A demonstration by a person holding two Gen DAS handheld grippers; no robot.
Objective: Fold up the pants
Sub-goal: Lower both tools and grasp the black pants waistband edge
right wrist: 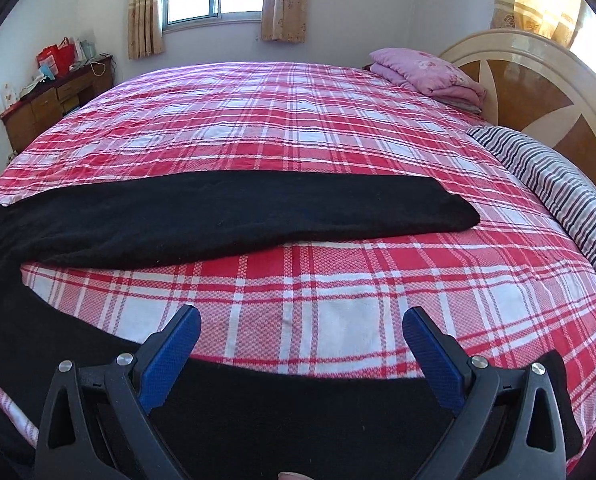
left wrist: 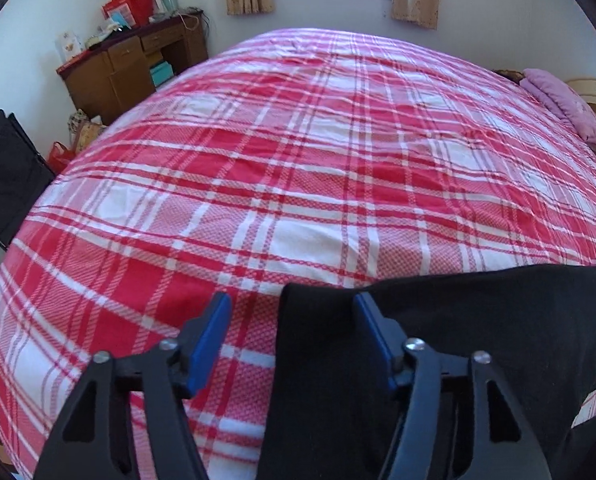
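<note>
Starting with the left wrist view, the left gripper (left wrist: pixel 294 320) hovers low over the bed with its blue-padded jaws spread wide and gripping nothing; the corner of the black, soft-knit pants (left wrist: pixel 438 340) lies between them, its edge reaching past the right-hand pad, while the left-hand pad stands over the bare red-and-white plaid bedspread (left wrist: pixel 298 160). The cloth runs off to the right and down under the tool, so this looks like the waist end or a side edge, though I cannot tell which. Moving to the right wrist view, the right gripper (right wrist: pixel 302 328) is likewise released, jaws far apart above the plaid, with a band of the same black pants (right wrist: pixel 298 400) crossing beneath its fingers at the near edge of the bed. Farther off, one long leg (right wrist: pixel 234 212) lies flat across the spread, its cuff ending near the striped grey-and-white quilt (right wrist: pixel 558 184). A folded pink blanket (right wrist: pixel 426 68) sits by the cream and brown wooden headboard (right wrist: pixel 538 92), well apart from the work. The garment seems laid out but not yet folded, so the step in hand is taking hold. Next, each tool likely must drop onto its edge, pinch through the fabric cleanly, and carry the near leg over onto the far one.
</note>
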